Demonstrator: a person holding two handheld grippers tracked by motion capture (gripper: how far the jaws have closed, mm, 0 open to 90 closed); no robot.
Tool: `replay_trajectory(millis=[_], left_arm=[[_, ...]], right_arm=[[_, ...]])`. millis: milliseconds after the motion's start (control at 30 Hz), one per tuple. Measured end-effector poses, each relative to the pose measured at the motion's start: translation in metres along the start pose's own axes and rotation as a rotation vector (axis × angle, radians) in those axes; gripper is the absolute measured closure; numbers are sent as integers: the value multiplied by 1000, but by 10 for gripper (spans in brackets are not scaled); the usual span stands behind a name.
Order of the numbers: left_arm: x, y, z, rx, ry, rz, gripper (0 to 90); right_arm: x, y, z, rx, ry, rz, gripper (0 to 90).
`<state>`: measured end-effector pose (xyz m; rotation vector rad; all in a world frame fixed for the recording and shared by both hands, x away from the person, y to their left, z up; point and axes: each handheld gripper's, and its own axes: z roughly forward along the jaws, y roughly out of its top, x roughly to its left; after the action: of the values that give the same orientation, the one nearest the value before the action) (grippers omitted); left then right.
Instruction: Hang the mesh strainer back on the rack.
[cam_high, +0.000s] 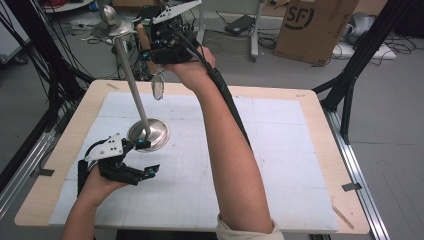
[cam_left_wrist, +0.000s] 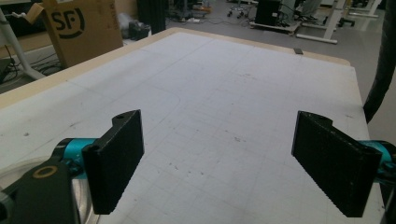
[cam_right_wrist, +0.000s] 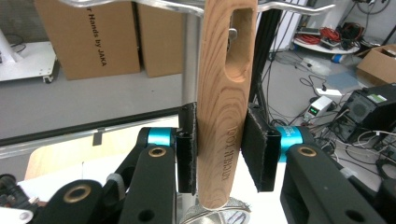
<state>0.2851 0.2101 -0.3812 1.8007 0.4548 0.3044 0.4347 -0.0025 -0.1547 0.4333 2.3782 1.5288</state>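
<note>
A metal stand rises from a round base (cam_high: 148, 134) by a thin pole (cam_high: 131, 75) to a top disc (cam_high: 112, 25). My right gripper (cam_high: 146, 47) is raised beside the top of the stand and is shut on the wooden handle (cam_right_wrist: 224, 102) of a utensil. The handle has a slot near its upper end. The utensil's oval metal head (cam_high: 158, 86) hangs below the gripper. In the right gripper view the pole (cam_right_wrist: 190, 56) stands just behind the handle. My left gripper (cam_high: 149, 158) rests low on the table, open and holding nothing, right beside the base.
A white gridded mat (cam_high: 260, 145) covers the wooden table (cam_high: 320, 130). In the left gripper view the base's rim (cam_left_wrist: 14, 170) curves past the left jaw. Cardboard boxes (cam_high: 315, 25), cables and black frame legs (cam_high: 350, 75) stand beyond the table.
</note>
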Motion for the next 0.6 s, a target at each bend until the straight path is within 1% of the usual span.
replay_trajectory(millis=[367,400,467,533,567,600], left_arm=[[0,-1,0,-2,-3,-3,175],[0,-1,0,0,-3,-2,175],[-1,-1,0,2,-4,0,175],[-1,-1,0,-1,-4,-3,175],[0,-1,0,2,-4,-1,175],[0,-2,0,2,-3,-2,175]], right_arm=[[-3,-2,11,23,-12,12,677],[-3,-3,12,24,-9,13,669],[-2,-3,13,14,-4,26,608],[-1,-3,12,17,-11,24,573],[-1,-3,11,13,-11,14,557],[0,-3,10,15,-15,25,541]])
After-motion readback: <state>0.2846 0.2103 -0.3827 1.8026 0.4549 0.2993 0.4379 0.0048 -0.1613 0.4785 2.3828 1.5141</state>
